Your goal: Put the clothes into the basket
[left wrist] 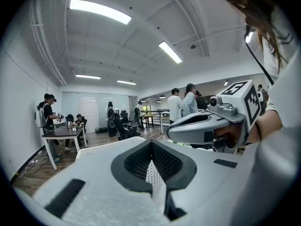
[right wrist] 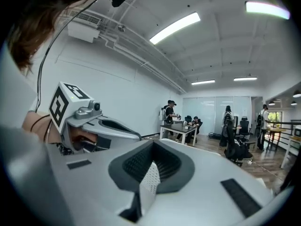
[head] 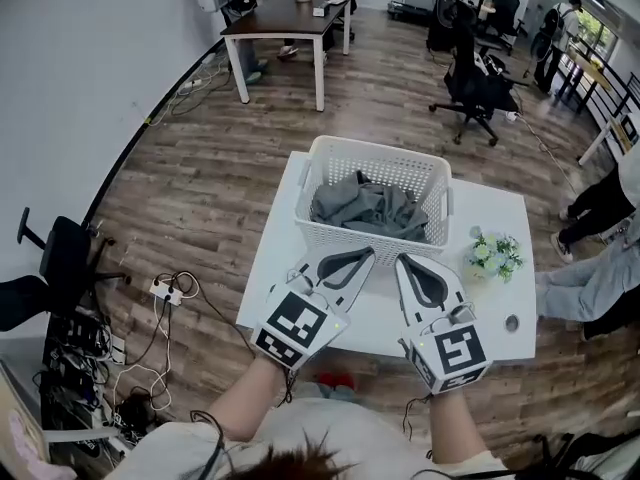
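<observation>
Left gripper (head: 362, 256) and right gripper (head: 405, 262) are closed, empty; the clothes (head: 368, 211) just ahead look soft, light, best pinched at a fold.

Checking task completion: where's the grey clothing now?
Head view, centre: the grey clothing lies inside the white basket on the white table, just beyond the left tool and right tool.
</observation>
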A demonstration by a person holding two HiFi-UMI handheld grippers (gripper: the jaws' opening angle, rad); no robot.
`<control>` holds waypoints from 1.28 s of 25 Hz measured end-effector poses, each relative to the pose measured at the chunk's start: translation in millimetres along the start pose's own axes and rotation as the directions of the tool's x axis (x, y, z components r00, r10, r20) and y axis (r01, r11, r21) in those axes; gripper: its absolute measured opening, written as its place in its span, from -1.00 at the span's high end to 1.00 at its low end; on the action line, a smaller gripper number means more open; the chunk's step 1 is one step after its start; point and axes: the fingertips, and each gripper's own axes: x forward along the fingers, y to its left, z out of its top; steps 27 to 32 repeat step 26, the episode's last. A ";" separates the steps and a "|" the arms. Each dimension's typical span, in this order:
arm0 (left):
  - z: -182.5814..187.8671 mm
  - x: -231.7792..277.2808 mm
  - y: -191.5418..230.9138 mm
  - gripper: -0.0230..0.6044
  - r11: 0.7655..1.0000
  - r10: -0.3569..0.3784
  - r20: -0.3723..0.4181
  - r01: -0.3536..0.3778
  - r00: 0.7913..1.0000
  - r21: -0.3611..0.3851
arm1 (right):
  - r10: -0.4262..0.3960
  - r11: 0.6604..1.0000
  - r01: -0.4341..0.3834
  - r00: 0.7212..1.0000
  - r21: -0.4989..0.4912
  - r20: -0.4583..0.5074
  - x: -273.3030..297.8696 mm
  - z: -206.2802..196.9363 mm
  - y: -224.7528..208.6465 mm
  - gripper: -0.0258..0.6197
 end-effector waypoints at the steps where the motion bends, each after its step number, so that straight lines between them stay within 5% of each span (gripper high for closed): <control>1: -1.8 -7.3 -7.9 0.89 1.000 0.007 -0.001 -0.007 1.000 -0.005 | 0.002 1.000 -0.002 1.000 0.009 -0.001 -8.4 -2.7 7.9 0.87; 10: -43.2 -47.6 -53.3 0.89 0.996 -0.002 -0.029 -0.001 1.000 -0.092 | 0.021 0.998 -0.017 0.998 0.063 -0.061 -46.8 -33.4 60.1 0.87; 32: -50.6 -65.9 -69.7 0.89 0.996 -0.065 -0.013 0.064 0.998 -0.056 | -0.038 0.997 0.042 0.997 0.057 -0.067 -56.0 -40.4 85.6 0.87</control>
